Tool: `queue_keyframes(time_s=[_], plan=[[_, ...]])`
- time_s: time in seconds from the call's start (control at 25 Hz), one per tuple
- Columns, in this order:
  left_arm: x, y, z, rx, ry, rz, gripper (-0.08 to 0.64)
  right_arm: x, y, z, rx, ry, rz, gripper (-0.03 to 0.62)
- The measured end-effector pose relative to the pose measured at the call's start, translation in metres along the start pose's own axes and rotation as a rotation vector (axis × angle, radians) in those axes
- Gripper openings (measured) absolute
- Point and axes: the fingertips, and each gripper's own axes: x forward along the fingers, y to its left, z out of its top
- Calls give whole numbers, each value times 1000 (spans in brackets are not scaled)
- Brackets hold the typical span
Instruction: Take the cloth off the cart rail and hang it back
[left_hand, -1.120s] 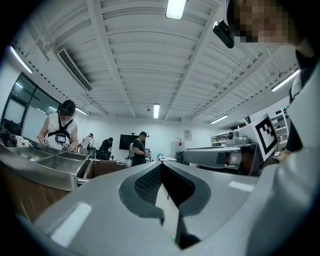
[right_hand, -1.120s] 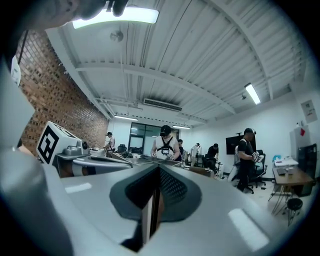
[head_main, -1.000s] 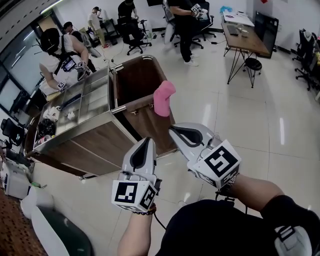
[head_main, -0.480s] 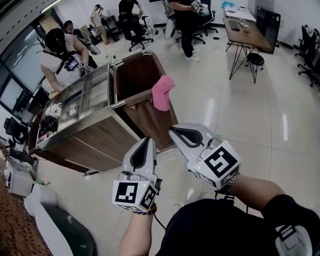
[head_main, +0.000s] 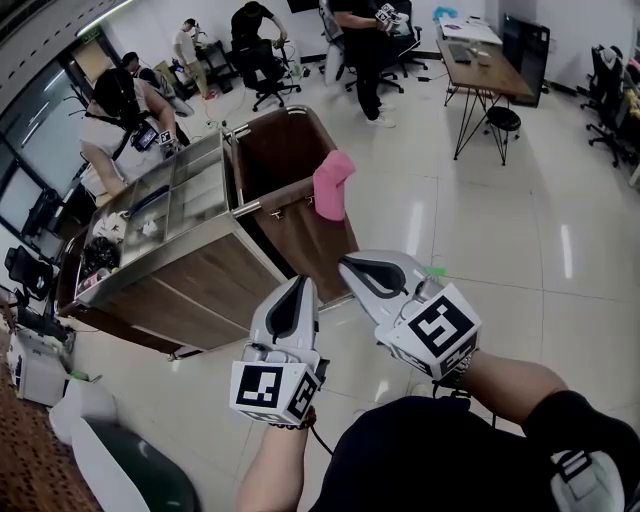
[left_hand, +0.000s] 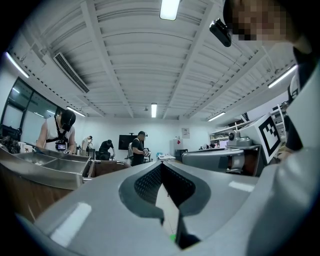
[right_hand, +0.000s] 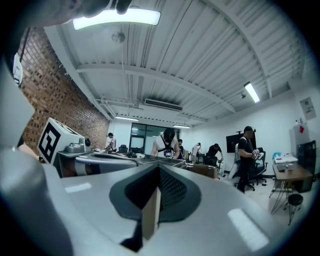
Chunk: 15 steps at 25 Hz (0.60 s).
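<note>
Now, our L tongs, R tongs both closed, empty, mid-frame, pink cloth draped on cart rail above.

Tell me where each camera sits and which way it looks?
Head view: on the person's head, looking steeply down at the cart and pink cloth; forearms, left gripper, right gripper show.
Left gripper view: on the left gripper, facing along its shut jaws; right gripper at right.
Right gripper view: on the right gripper, along its shut jaws; left gripper at left.
Shared: all see the cart.
</note>
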Motion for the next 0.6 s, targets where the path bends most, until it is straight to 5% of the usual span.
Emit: queue_keyframes(time_s=[0.12, 0.6], plan=[[-4, 2, 1, -10, 0, -5, 3, -1, 8, 1, 74, 46, -22, 0], [-11, 3, 3, -14, 1, -15, 3, 1, 14, 1, -32, 8, -15, 0]])
